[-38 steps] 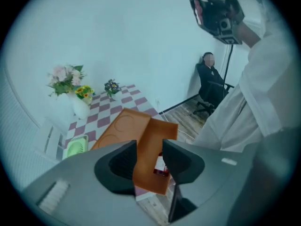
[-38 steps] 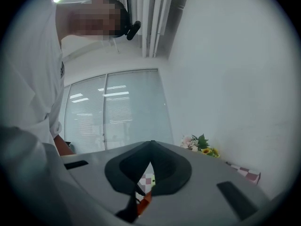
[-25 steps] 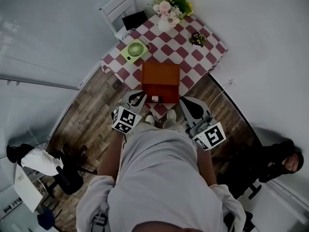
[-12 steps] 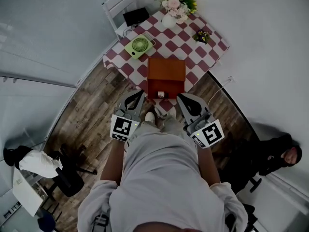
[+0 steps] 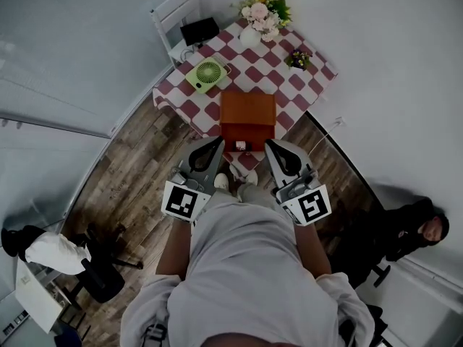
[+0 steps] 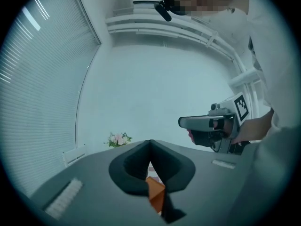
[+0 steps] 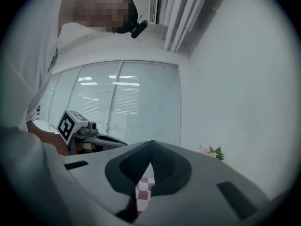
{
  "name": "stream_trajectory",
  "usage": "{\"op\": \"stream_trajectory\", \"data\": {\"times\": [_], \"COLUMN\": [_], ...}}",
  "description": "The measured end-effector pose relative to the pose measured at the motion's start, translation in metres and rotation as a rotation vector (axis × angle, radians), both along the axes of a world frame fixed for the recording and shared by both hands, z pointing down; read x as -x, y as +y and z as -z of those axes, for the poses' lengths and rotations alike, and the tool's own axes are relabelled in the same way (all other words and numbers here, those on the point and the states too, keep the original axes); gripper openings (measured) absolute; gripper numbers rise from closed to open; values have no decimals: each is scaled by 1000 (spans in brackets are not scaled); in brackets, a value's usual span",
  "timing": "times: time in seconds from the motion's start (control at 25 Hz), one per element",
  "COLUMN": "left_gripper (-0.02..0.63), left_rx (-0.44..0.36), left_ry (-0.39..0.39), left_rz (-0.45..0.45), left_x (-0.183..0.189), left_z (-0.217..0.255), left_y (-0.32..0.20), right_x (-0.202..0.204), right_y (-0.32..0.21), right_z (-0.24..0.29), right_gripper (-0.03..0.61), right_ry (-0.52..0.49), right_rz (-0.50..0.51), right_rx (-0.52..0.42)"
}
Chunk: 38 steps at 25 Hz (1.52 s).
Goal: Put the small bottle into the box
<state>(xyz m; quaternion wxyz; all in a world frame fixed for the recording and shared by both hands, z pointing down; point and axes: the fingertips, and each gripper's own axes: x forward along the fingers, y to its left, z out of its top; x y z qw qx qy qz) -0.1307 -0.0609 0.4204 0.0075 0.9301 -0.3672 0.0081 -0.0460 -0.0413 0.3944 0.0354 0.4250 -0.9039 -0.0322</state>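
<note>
At the near end of the red-and-white checked table (image 5: 311,78) stands the orange-brown rectangular box (image 5: 247,110). At its near edge sits what looks to be the small whitish bottle (image 5: 241,145). It is too small to tell whether it lies inside the box or on the cloth just before it.

Both tools are held level, short of the table. The left hand-held gripper (image 6: 150,142) has its jaws together on nothing, with only the orange box showing through the gap beneath the tips. The right hand-held gripper (image 7: 151,143) is likewise closed and empty, with checked cloth beyond it.

If the bottle is not yet in, the reach seems the step in hand. One gripper should part its jaws first, straddle the bottle's body squarely and pinch gently, since so light a thing would likely tip or skid at a glancing touch.

No brand or writing can be read, and the gripper cubes carry only black-and-white square markers.
</note>
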Motion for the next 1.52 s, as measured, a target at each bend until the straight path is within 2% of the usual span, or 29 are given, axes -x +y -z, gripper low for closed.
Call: {"op": "stream_trajectory", "data": {"times": [0.12, 0.4, 0.76, 1.04, 1.24, 1.52], "left_gripper": [-3, -3, -3, -2, -2, -2], "left_rx": [-11, -39, -45, -23, -36, -46], "left_ry": [30, 43, 5, -23, -32, -16], "left_rz": [17, 62, 58, 76, 78, 53], "left_x": [-5, -28, -68, -79, -84, -98], "left_z": [11, 26, 34, 26, 27, 29], "left_y": [3, 3, 3, -5, -10, -11], "right_x": [-5, -25, -51, -57, -59, -71], "right_y": [-4, -11, -23, -31, -34, -36], "right_z": [3, 8, 17, 20, 19, 15], "right_gripper": [0, 0, 0, 0, 0, 0], "right_ry": [-11, -10, -64, -77, -76, -78], "right_rz": [12, 36, 69, 112, 119, 122], "right_rx": [-16, -54, -41, -48, -46, -36]}}
